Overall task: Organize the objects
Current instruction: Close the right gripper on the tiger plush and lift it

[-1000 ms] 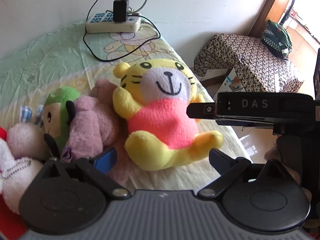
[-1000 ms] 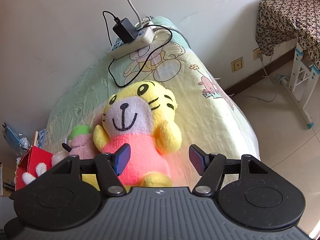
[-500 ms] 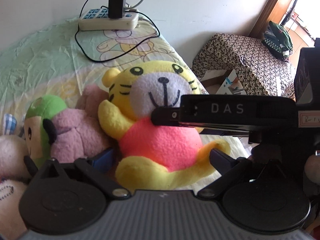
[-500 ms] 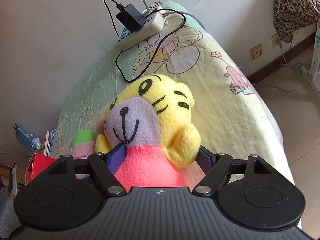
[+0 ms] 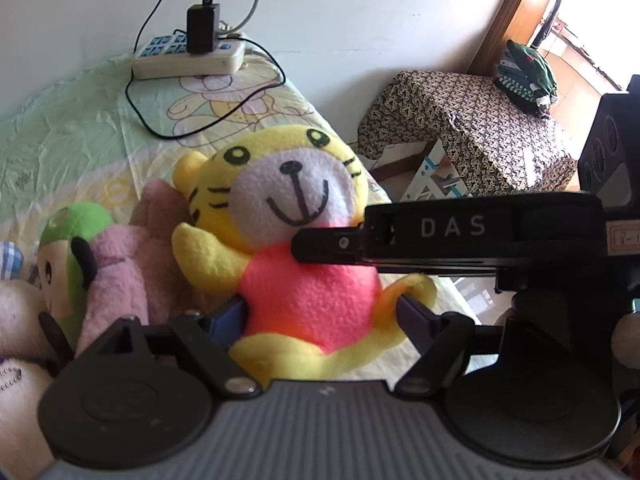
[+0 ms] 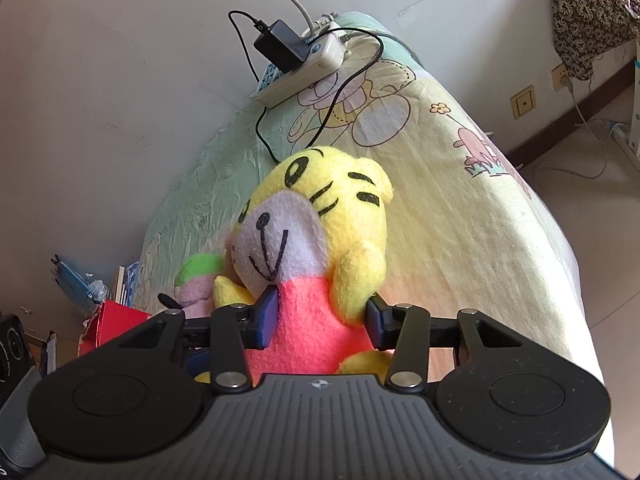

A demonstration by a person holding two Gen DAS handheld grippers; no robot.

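1. Only the left wrist view shows the row of toys beside the yellow tiger plush (image 5: 296,216): a green-headed plush doll (image 5: 68,240), then a pink plush (image 5: 132,256), with the tiger to their right. It also shows the right gripper's black body crossing in from the right.
2. Only the right wrist view shows a red box (image 6: 112,320) off the bed's near-left end and a wall socket (image 6: 523,102) on the far right.
3. Both views show the power strip (image 5: 188,60) with a black charger (image 5: 203,32) at the head of the cartoon-printed bedsheet (image 5: 60,140), where the tiger lies.
4. The left gripper (image 5: 320,316) is closing on the tiger's pink lower belly, pads pressing its sides.
5. The right gripper (image 6: 320,322) is closing on the pink chest, pads denting it.
6. Its body reads "DAS"; a partly cut-off handwritten sticker sits further right.
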